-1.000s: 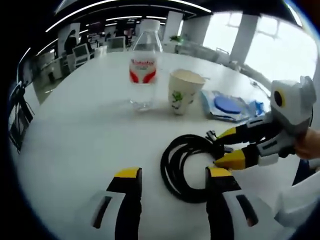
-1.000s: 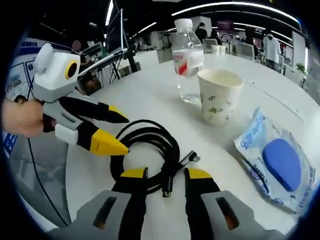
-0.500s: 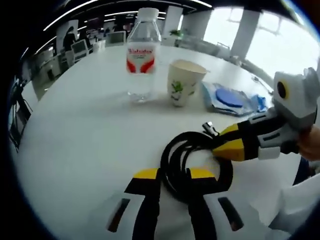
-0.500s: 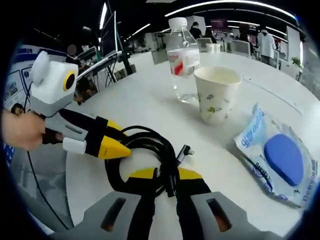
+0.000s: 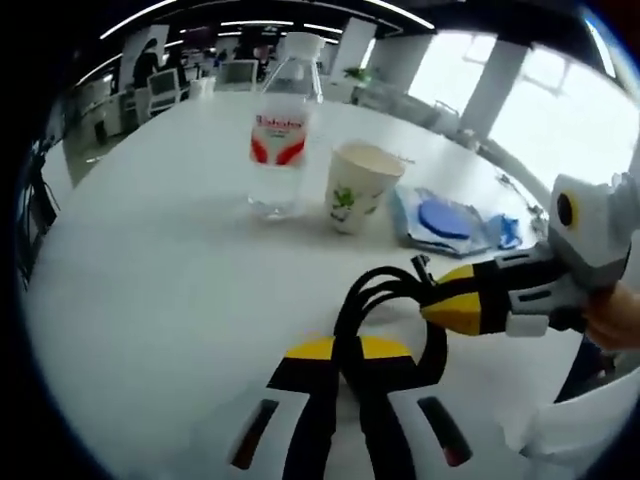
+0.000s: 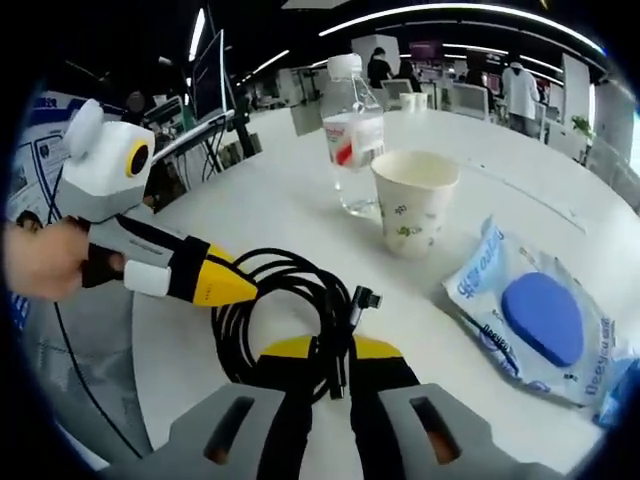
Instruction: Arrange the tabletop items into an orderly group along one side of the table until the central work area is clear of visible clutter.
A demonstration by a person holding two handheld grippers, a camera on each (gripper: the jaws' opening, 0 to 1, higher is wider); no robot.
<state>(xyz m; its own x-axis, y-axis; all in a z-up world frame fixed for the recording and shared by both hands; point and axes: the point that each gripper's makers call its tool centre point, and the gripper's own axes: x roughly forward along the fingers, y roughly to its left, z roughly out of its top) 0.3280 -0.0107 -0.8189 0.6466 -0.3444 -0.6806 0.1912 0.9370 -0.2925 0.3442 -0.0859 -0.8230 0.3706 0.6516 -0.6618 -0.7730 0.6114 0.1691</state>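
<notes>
You are in an open office with ceiling light strips, working at a white round bench [image 5: 150, 250]. On it, going down in size: a wipes packet [image 6: 540, 320] with a blue lid, a water bottle [image 5: 280, 140] and beside it a paper cup [image 6: 412, 200], then the coiled black cable [image 6: 290, 300] nearest you. Your left gripper [image 5: 345, 352] has its jaws closed narrow on one side of the cable; your right gripper [image 6: 325, 350] has its jaws clamped on the other side.
</notes>
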